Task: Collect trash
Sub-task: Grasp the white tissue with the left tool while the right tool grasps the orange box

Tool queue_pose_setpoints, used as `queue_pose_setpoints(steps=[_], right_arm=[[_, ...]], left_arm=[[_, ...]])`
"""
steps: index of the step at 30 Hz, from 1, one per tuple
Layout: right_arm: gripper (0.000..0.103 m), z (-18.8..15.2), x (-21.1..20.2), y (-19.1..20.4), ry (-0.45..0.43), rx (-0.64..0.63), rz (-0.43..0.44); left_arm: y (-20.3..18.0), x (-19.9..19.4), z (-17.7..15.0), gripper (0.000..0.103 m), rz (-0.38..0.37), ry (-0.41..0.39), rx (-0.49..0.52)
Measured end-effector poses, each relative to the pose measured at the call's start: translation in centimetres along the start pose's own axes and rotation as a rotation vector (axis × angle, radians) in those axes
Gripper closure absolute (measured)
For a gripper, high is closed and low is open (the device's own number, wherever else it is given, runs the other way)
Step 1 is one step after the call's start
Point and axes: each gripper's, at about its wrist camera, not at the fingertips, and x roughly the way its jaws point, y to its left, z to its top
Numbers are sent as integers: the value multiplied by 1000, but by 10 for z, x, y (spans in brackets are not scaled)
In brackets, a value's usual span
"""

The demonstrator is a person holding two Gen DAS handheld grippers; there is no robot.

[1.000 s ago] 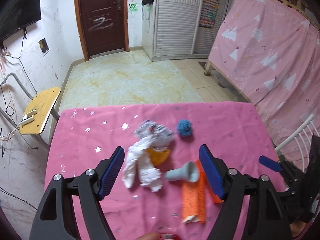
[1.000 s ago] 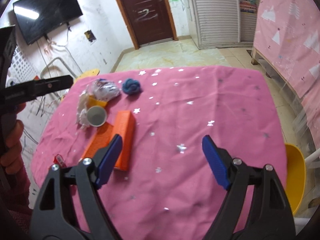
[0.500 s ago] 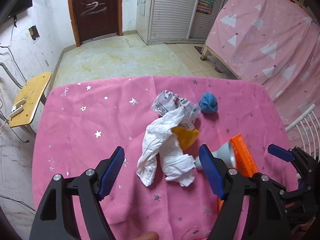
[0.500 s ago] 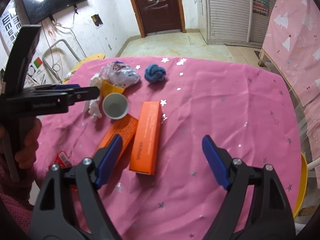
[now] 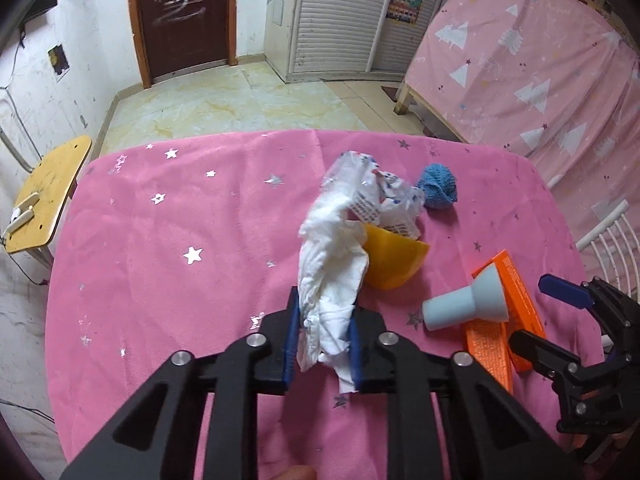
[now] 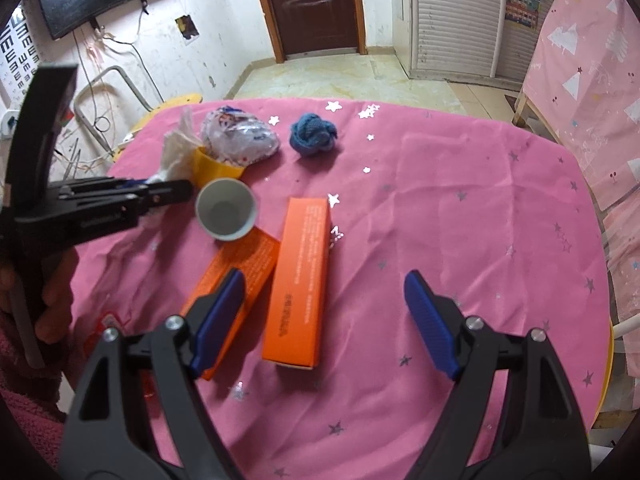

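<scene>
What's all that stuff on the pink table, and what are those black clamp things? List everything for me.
white tissue: one, white, crumpled, near end pinched in the left clamp
yellow cup: one, yellow, on its side beside the tissue
plastic wrapper: one, clear with print, crumpled behind the yellow cup
yarn ball: one, blue, far side of the table
grey cup: one, pale grey, lying on its side, partly on an orange box
orange boxes: two, orange, side by side near the table's middle
tablecloth: one, pink with silver stars
left gripper: black with blue pads, jaws have just been closing, now shut on the tissue
right gripper: black with blue pads, open, above the boxes
hand: one, holding the left gripper's handle
</scene>
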Motion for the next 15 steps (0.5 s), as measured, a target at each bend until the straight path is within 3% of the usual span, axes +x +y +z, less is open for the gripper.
queue_pose_setpoints(steps=[2,7,12,15], right_arm=[[28,1,3,2,2,1,-13],[48,0,9,5,27,-13,-26],[79,-1,8,3,20,-24,-29],[79,-2,4,6,4,-42,-33]], left_arm=[[5,-4,-1,92,-5,-8,-14],[12,-22,-1,92,-1,-46,-30],[12,-38,1,92,23,-84,-37],[9,-46,3,92,23,-99,-44]])
